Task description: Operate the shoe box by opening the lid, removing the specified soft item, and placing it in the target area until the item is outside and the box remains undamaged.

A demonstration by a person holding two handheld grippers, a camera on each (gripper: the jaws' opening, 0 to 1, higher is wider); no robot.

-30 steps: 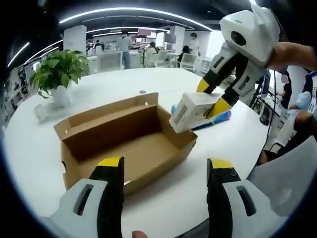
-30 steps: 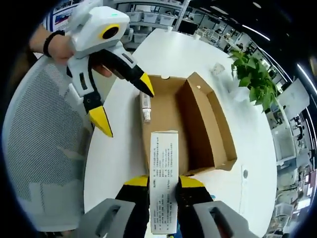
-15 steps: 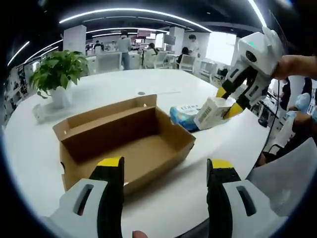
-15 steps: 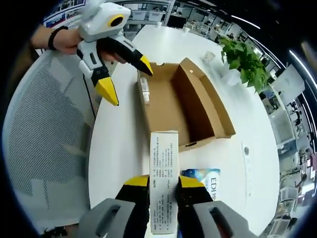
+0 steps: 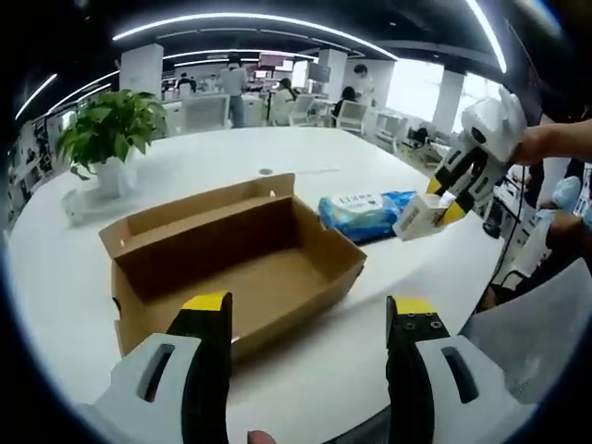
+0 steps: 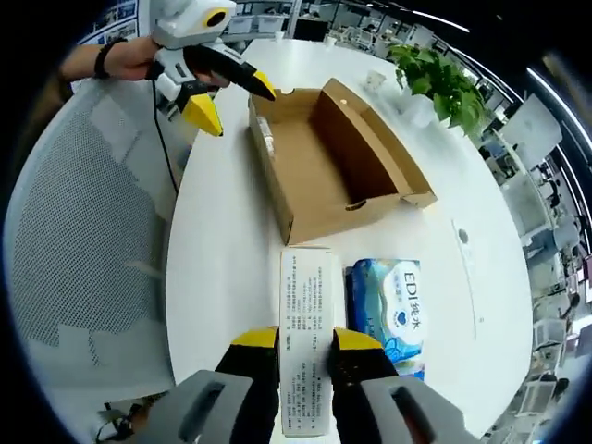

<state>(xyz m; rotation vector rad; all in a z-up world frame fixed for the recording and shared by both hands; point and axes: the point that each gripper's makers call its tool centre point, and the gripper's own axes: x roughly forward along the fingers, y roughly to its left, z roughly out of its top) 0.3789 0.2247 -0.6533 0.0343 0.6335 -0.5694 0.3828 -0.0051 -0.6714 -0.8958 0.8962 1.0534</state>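
Right hand-held gripper (image 6: 305, 347) clamps white carton (image 6: 305, 338).

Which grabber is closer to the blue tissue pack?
The right gripper. It holds a white carton just beside the blue tissue pack. The left gripper hangs open at the far end of the cardboard box, with the whole box between it and the pack.

the brown cardboard shoe box (image 5: 236, 264) sits open and upright, lid flap standing along its far side. just beside its end lies the soft blue tissue pack (image 6: 393, 312), flat, outside the shoe box.
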